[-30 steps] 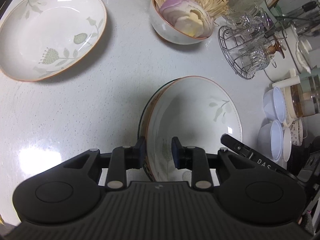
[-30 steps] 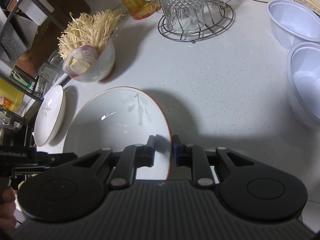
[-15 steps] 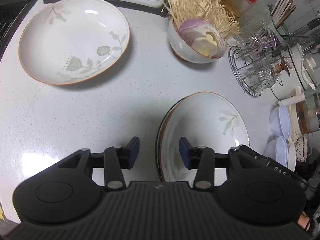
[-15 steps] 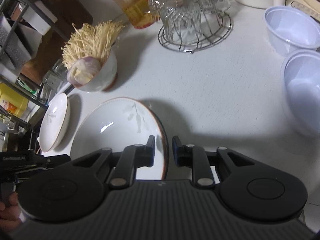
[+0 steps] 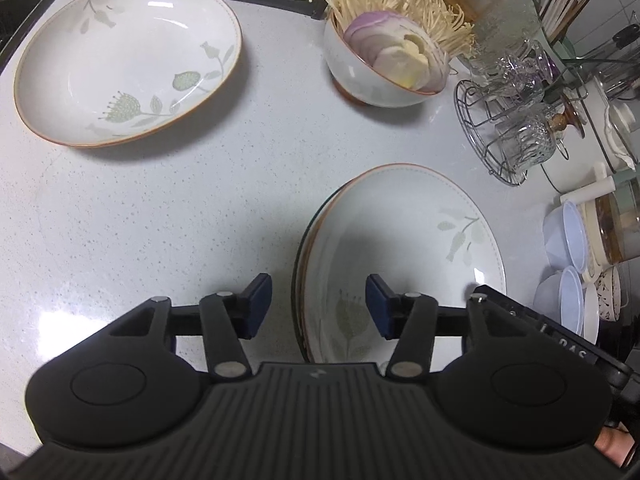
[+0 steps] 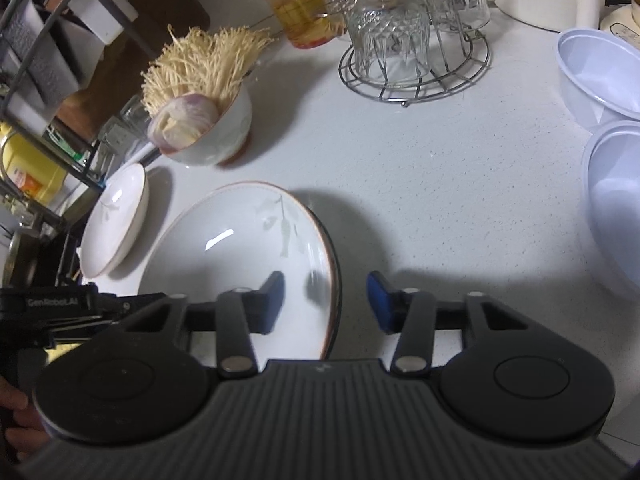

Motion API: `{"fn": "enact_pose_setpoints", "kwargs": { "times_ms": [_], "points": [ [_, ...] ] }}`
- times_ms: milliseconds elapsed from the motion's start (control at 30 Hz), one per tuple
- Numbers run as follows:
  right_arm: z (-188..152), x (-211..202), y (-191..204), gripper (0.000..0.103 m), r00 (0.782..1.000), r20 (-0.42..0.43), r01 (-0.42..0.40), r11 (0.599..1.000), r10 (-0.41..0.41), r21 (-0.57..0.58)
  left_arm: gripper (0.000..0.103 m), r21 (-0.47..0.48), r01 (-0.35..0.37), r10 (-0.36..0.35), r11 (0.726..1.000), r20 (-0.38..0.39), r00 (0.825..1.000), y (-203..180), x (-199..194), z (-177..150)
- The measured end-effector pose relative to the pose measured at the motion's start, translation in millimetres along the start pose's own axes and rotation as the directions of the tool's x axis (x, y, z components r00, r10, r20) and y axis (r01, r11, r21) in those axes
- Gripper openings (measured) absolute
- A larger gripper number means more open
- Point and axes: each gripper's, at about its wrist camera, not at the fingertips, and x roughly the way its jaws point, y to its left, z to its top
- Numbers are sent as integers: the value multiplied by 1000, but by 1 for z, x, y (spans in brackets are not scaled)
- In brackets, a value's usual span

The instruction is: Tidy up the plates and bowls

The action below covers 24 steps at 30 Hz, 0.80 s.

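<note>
A stack of white leaf-patterned plates (image 5: 400, 240) with brown rims lies flat on the speckled white counter. My left gripper (image 5: 318, 284) is open and straddles the stack's left rim, its blue pads clear of it. In the right wrist view the same stack (image 6: 240, 248) has its right rim between the opening jaws of my right gripper (image 6: 325, 278), and neither pad touches it. A larger flowered plate (image 5: 124, 60) sits alone at the far left, seen edge-on as a white plate (image 6: 116, 220). A white bowl (image 5: 384, 68) holds enoki mushrooms and sliced onion.
A wire rack of upturned glasses (image 5: 512, 128) stands right of the bowl. Pale plastic bowls (image 6: 600, 76) sit at the counter's right end. An oil jar (image 6: 296, 8) is at the back. A dark metal shelf (image 6: 36, 80) borders the left side.
Both grippers were shut on the stack's opposite rims and have let go, their jaws spreading. The top plate has settled flat. The left view has pulled back a little.
</note>
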Motion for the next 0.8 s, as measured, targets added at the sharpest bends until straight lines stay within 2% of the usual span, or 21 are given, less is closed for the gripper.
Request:
{"fn": "enact_pose_setpoints", "kwargs": {
  "times_ms": [100,167,333,600,800],
  "points": [
    [-2,4,1,28,1000,-21,2,1000,-3,-16,51,1,12,-12,1000,-4,1000,-1,3,-3],
    [-4,5,3,27,999,-32,-8,1000,7,-28,49,-4,22,-22,1000,-4,1000,-1,3,-4],
    [-7,7,10,27,999,-25,18,999,-20,-46,49,6,5,-5,1000,-8,1000,-4,2,-4],
    [-12,11,20,27,999,-33,-4,998,2,-58,49,-21,-14,14,1000,-6,1000,11,-7,-7],
    [-11,9,24,27,1000,-24,2,999,-3,-42,49,-5,-37,37,999,0,999,9,-11,-4]
  ]
}}
